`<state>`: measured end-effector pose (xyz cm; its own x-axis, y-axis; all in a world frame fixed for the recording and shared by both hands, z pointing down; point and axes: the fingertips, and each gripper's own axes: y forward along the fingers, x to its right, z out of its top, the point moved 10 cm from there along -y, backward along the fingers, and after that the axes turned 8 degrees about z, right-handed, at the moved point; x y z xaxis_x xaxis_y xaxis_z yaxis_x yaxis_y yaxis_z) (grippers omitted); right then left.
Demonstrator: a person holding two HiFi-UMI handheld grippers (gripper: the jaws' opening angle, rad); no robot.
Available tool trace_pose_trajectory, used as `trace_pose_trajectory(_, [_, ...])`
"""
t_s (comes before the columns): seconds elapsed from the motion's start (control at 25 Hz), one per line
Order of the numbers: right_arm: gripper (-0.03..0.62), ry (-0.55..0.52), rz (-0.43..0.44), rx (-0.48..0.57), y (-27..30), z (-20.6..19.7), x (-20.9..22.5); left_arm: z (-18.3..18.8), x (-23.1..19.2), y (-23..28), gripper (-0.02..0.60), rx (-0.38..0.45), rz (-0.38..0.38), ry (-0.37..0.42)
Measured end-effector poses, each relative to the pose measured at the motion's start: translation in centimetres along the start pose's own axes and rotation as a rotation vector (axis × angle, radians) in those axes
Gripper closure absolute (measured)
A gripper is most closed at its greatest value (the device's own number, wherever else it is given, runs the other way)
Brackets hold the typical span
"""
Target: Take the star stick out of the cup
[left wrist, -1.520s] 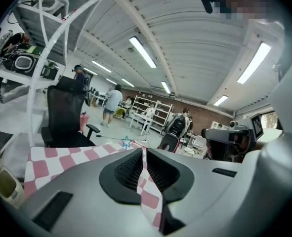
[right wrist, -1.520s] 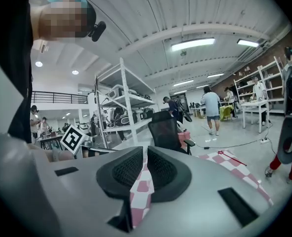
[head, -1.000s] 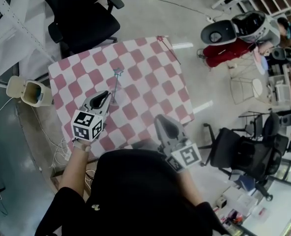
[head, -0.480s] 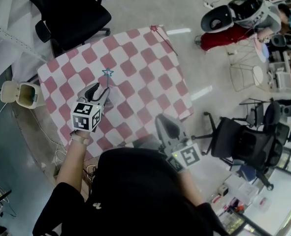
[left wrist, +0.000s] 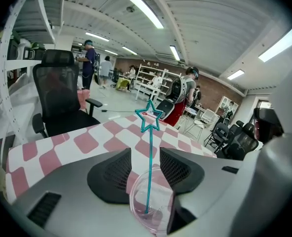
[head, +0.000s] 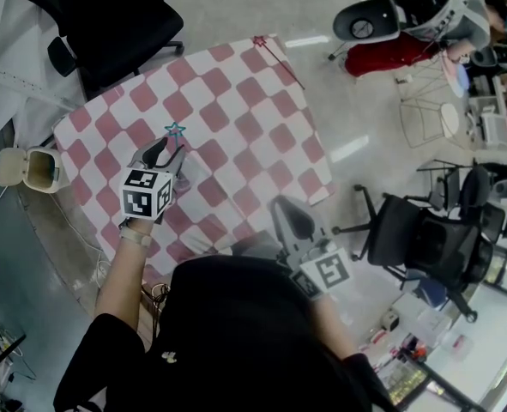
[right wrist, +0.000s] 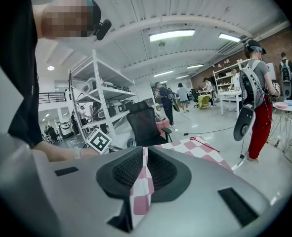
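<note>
A teal star stick (left wrist: pixel 149 174) stands upright in a clear plastic cup (left wrist: pixel 158 217) on the pink-and-white checked table (head: pixel 253 118). My left gripper (left wrist: pixel 145 151) has the cup and stick between its jaws. The jaws are opening and the pads stand apart from both. In the head view the left gripper (head: pixel 162 153) is at the table's left part, with the star (head: pixel 175 131) just beyond its tips. My right gripper (head: pixel 285 206) hangs over the table's near edge, shut, with nothing in it (right wrist: pixel 145 152).
A black office chair (head: pixel 99 15) stands beyond the table and a white bin (head: pixel 32 168) to its left. A thin red stick (head: pixel 276 56) lies at the table's far corner. More chairs (head: pixel 425 239) stand on the right.
The left gripper's jaws have parted round the stick and cup. The star now stands closer to the gripper's tips. The right gripper has hardly moved.
</note>
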<state>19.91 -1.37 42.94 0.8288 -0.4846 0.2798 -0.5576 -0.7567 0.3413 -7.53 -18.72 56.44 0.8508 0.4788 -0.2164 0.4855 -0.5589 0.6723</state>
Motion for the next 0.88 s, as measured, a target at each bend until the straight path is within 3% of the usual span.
trace_pose_trajectory(0.12, [0.554,-0.008,-0.002,0.005,-0.1,0.0,0.3,0.3,0.2,0.4,0.376,-0.010,0.003,0.021])
trace_pose_trajectory(0.44, [0.554,0.029,-0.016,0.005,-0.2,-0.2,0.7,0.5,0.0,0.9,0.520,-0.003,0.038,0.031])
trace_pose_trajectory(0.88, [0.554,0.026,-0.009,0.010,-0.3,0.1,0.6,1.1,0.3,-0.2,0.531,0.025,0.045,0.038])
